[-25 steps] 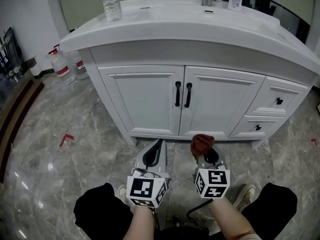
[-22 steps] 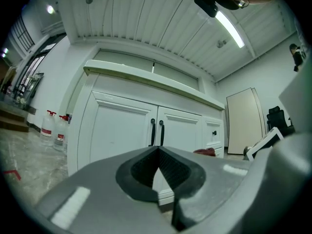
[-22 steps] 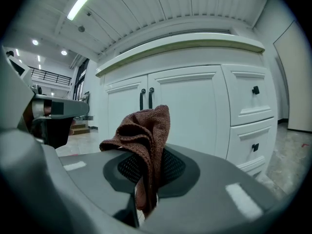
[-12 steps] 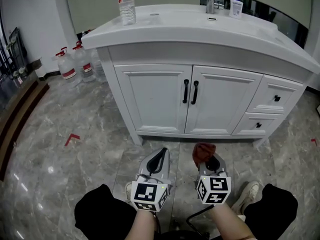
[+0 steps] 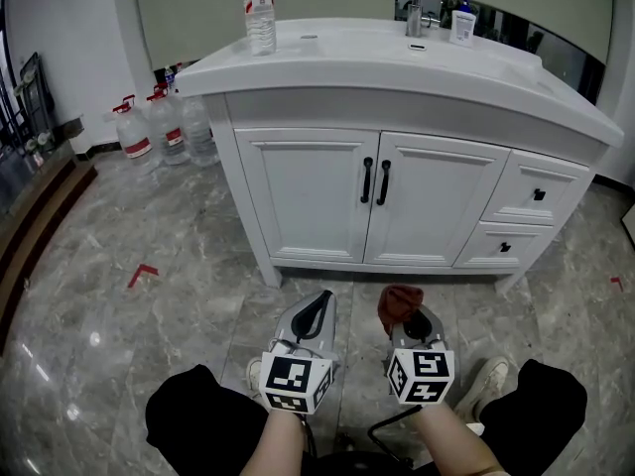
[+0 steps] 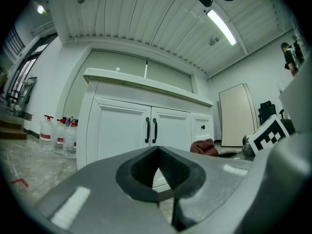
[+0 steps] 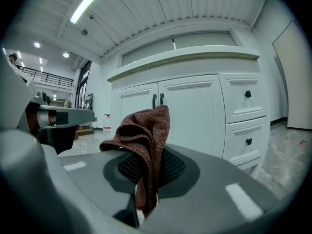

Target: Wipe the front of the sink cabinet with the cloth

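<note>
The white sink cabinet (image 5: 377,211) stands ahead with two doors, black handles (image 5: 375,180) and two drawers at the right. A brown cloth (image 5: 398,303) is bunched between the jaws of my right gripper (image 5: 409,317), which is shut on it and held low over the floor, well short of the cabinet front. In the right gripper view the cloth (image 7: 144,135) hangs over the jaws, with the cabinet (image 7: 195,111) behind. My left gripper (image 5: 312,313) is beside it, shut with nothing in it; its view shows the cabinet doors (image 6: 146,130) and the cloth (image 6: 204,147).
A water bottle (image 5: 260,13) stands on the countertop at the left; a faucet (image 5: 414,8) and a soap bottle (image 5: 461,21) stand at the back. Large water jugs (image 5: 164,127) sit on the marble floor left of the cabinet. The person's knees and shoes are below.
The view has pulled back and tilted up, so the cabinet sits slightly farther and more of its top shows. Both grippers hold the same pose, the right still on the cloth.
</note>
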Tool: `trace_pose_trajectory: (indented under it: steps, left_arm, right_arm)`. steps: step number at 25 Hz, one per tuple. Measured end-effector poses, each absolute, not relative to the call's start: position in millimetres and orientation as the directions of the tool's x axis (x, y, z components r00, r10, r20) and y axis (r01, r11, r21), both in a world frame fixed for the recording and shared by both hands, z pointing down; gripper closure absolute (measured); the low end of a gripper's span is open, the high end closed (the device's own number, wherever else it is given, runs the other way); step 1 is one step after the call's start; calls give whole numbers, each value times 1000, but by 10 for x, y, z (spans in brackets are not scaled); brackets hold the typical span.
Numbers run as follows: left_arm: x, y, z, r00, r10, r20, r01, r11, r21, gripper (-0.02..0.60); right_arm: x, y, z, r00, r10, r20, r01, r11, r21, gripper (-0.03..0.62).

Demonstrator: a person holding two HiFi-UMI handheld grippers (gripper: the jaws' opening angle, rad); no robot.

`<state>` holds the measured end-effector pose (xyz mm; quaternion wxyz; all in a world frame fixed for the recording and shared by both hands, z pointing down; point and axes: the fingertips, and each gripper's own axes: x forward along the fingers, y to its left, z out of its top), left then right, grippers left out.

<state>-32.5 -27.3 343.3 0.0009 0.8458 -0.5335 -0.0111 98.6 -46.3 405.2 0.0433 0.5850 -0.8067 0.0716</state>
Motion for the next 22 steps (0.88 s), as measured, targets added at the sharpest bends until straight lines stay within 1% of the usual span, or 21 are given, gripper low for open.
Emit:
trace_pose_trajectory:
  steps: [9,22]
  left_arm:
    - [-391,-262,3480,409,-912,-9,-912,-409,31,580]
    - [-324,-273,3500,427,-904,-8,-904,-428,12,580]
  right_arm:
    - [975,-435,4073,-316,-936,155,-949,308,-71,517]
    - [1011,-432,4092,-310,-938,155,-950,301,-81,517]
